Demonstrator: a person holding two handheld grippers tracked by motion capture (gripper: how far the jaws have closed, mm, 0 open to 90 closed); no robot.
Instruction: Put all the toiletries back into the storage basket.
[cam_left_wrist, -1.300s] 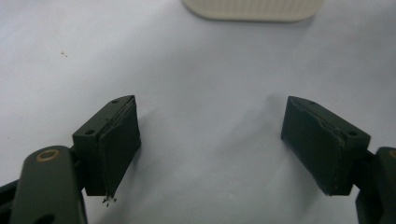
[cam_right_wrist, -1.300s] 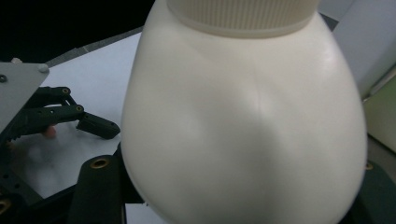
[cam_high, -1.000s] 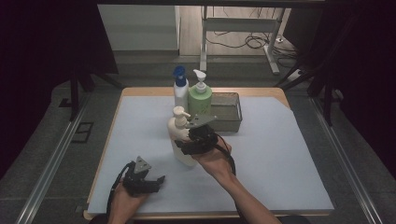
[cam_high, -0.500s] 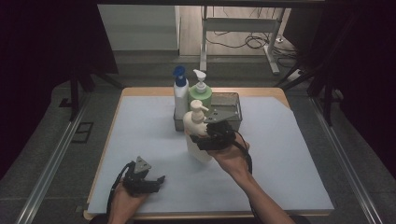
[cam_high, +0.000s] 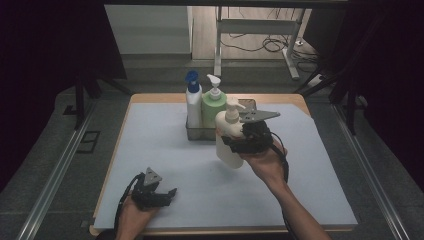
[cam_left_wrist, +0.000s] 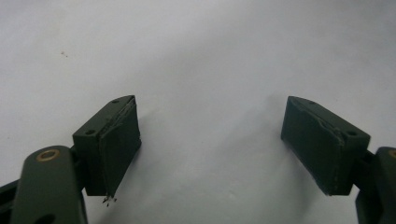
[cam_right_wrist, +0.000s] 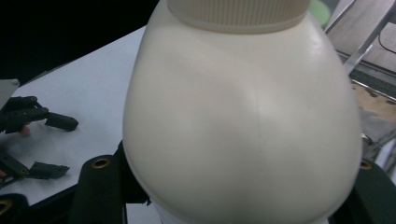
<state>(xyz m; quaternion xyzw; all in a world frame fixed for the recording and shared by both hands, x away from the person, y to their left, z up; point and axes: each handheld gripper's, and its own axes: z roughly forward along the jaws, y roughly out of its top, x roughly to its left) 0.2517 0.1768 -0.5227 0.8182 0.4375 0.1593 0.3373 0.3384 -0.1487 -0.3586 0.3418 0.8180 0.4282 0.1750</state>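
My right gripper (cam_high: 239, 144) is shut on a cream pump bottle (cam_high: 226, 145) and holds it upright above the white mat, just in front of a dark basket (cam_high: 196, 134). In the right gripper view the bottle's rounded body (cam_right_wrist: 243, 116) sits between both jaws. In the basket stand a blue-capped white bottle (cam_high: 193, 102) and a green pump bottle (cam_high: 214, 106). My left gripper (cam_high: 168, 193) rests near the front left of the mat, open. Its pads (cam_left_wrist: 116, 144) stand wide apart over bare mat.
The white mat (cam_high: 150, 145) covers most of the wooden table, with bare room to the left and right of the basket. Metal rails run along both sides of the table. My left gripper (cam_right_wrist: 56, 145) lies far off at the left of the right gripper view.
My right gripper has carried the cream bottle up, to the right and toward the back, from left of centre to in front of the basket. The left gripper has kept still.
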